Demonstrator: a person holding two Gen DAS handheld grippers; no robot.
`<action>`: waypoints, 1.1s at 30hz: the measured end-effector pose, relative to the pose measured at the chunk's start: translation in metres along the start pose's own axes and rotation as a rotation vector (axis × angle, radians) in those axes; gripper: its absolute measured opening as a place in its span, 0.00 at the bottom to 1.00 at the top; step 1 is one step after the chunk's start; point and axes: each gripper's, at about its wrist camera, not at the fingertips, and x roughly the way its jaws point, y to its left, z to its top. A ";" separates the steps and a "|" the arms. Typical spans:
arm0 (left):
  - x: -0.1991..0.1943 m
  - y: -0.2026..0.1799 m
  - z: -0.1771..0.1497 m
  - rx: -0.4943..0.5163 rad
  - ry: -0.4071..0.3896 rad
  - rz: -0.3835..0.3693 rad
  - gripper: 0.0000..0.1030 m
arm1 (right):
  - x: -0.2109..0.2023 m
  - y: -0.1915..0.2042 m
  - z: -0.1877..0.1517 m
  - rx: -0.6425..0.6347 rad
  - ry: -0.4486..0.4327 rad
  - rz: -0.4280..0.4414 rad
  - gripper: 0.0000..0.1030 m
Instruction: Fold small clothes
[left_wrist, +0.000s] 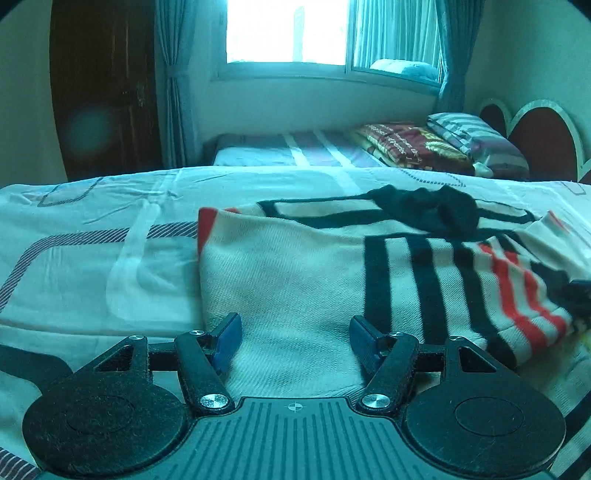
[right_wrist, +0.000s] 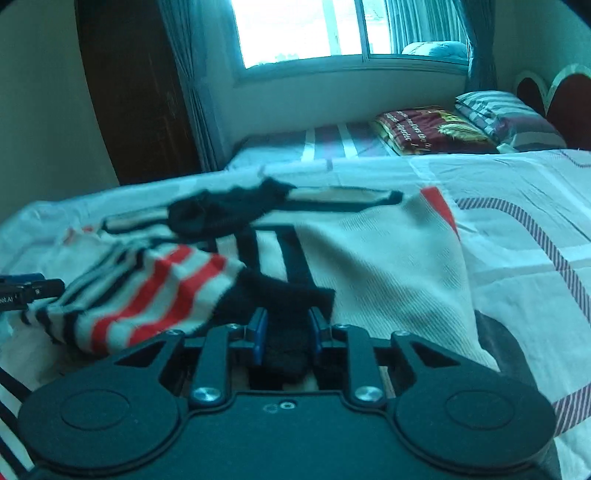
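Observation:
A small white knit sweater (left_wrist: 295, 266) with black and red stripes lies on the bed; its dark collar (left_wrist: 436, 210) is at the far side. My left gripper (left_wrist: 293, 334) is open, its blue pads either side of the sweater's near white edge. My right gripper (right_wrist: 285, 332) is shut on the black cuff (right_wrist: 284, 306) of the striped sleeve (right_wrist: 155, 295), which is folded across the sweater's body (right_wrist: 388, 266). The left gripper's tip (right_wrist: 29, 288) shows at the left edge of the right wrist view.
The bed sheet (left_wrist: 92, 258) is white with grey striped lines. A second bed behind holds a folded red blanket (left_wrist: 406, 146) and a striped pillow (left_wrist: 476, 142). A window (left_wrist: 288, 33), curtains and a dark door (left_wrist: 107, 88) stand at the back.

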 end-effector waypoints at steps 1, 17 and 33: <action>-0.002 0.002 -0.001 0.009 0.002 0.003 0.63 | -0.001 -0.003 0.000 -0.001 0.007 -0.023 0.23; -0.001 -0.071 0.006 0.149 0.025 -0.062 0.64 | -0.001 0.004 -0.004 -0.038 -0.007 0.017 0.25; -0.012 -0.052 0.002 0.051 -0.024 -0.034 0.65 | -0.019 -0.025 -0.005 0.147 -0.002 0.166 0.09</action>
